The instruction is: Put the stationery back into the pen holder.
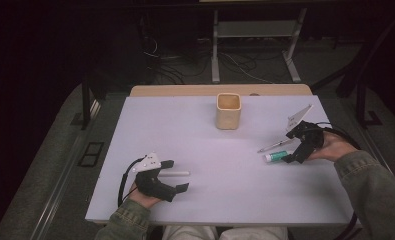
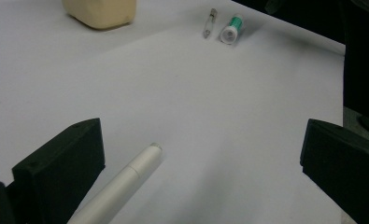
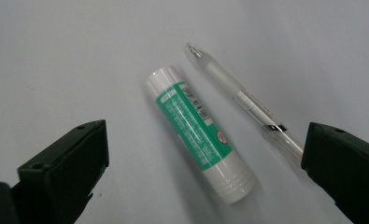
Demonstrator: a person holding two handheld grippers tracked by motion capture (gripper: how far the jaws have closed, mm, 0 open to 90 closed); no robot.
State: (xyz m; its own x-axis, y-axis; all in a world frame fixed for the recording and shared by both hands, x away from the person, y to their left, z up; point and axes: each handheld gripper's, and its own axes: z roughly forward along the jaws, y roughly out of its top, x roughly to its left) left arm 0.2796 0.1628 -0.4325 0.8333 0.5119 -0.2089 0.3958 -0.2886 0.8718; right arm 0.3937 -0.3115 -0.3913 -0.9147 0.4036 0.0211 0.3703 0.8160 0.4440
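1. Low in the high view, left hand-held gripper (image 1: pixel 178 175) resting on the tabletop (image 1: pixel 220 190), jaws spread wide, holding nothing.
2. Just beyond its jaws, white marker (image 1: pixel 175 173) lying flat; in the left gripper view, that white marker (image 2: pixel 121 184) running from the bottom edge up toward the centre, close beside the left-hand jaw and not gripped.
3. At the right of the high view, right hand-held gripper (image 1: pixel 294 150) tipped down over the glue stick (image 1: pixel 275 157), jaws wide apart and empty.
4. In the right gripper view, glue stick (image 3: pixel 198 132) lying diagonally at the centre between the jaws, touched by neither; clear pen (image 3: pixel 245 100) just beside it toward the upper right, its far end near the right-hand jaw.
5. Farther back, at the upper centre of the high view, cream cup (image 1: pixel 228 111) standing upright, open top showing nothing inside as far as can be told.
6. Judged step: approach before the pick, likely toward loading the cup.
7. Next move calls for centring the right jaws on the glue stick alone, clear of the pen, then closing across its body.
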